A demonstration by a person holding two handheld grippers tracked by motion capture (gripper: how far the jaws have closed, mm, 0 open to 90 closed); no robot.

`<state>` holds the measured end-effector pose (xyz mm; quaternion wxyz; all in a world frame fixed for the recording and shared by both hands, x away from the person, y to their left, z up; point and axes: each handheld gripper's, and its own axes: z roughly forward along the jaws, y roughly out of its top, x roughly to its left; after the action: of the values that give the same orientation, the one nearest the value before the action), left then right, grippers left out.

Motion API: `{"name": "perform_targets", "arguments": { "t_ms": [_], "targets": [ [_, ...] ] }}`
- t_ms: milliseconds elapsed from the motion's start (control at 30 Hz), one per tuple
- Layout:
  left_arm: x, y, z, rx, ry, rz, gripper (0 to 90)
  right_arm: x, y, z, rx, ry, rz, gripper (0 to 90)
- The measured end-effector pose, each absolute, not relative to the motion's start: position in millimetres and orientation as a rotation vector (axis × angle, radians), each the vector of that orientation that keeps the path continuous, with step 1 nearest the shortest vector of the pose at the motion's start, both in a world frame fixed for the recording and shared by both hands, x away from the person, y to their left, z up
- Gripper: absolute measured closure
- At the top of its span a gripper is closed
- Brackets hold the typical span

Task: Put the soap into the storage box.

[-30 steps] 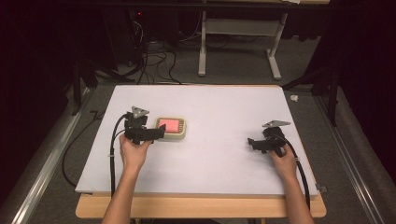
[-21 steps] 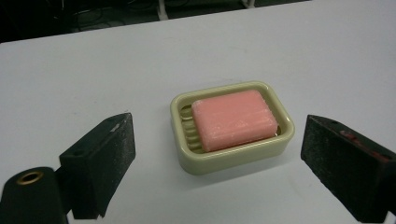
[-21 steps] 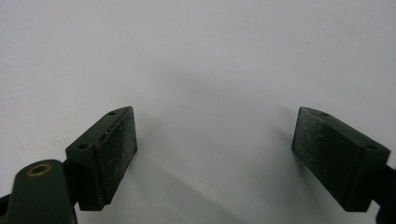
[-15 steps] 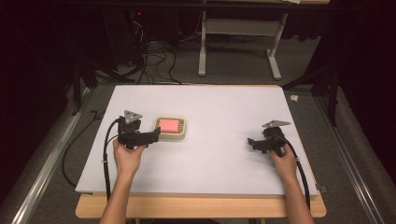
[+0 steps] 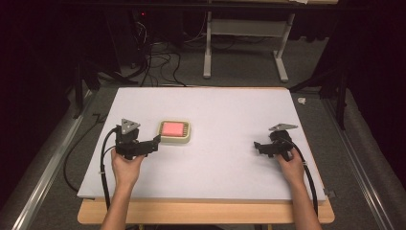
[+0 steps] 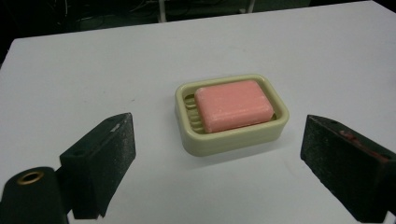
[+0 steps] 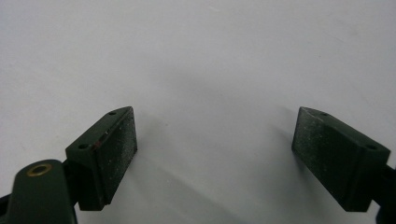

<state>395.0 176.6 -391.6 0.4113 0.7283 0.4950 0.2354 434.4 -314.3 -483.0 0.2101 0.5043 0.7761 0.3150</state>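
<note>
A pink bar of soap lies in a cream soap dish on the white table, left of the middle. My left gripper is just left of the dish, a little short of it, open with its jaws wide apart and nothing between them. My right gripper rests low over the bare table near the right side, also open and empty.
The white table top has a wooden front edge. Cables trail from each gripper off the table. Beyond the far edge stand a grey desk frame and loose cables on the floor.
My left gripper has drawn back to the left and toward the person, away from the soap dish. The soap stays in the dish. The right gripper has not moved.
</note>
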Motion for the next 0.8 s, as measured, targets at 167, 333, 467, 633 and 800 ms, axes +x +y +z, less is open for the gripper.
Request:
{"name": "perform_targets", "arguments": {
  "t_ms": [167,333,467,633,800],
  "targets": [
    [392.0,183.6,-396.5,1.822,1.272,0.583,11.1,434.4,-314.3,-483.0,1.402,2.158,0.876,14.5],
    [385.6,189.9,-396.6,1.816,1.278,0.604,11.4,434.4,-314.2,-483.0,1.403,2.158,0.877,14.5],
    [382.5,196.6,-399.9,1.804,1.299,0.603,11.6,434.4,-314.3,-483.0,1.402,2.158,0.877,14.5],
    [380.2,205.3,-404.0,1.787,1.325,0.593,11.8,434.3,-314.3,-483.0,1.402,2.158,0.877,14.5],
    [379.1,208.8,-407.7,1.789,1.34,0.595,11.9,434.3,-314.3,-483.0,1.402,2.158,0.877,14.6]
  ]
}}
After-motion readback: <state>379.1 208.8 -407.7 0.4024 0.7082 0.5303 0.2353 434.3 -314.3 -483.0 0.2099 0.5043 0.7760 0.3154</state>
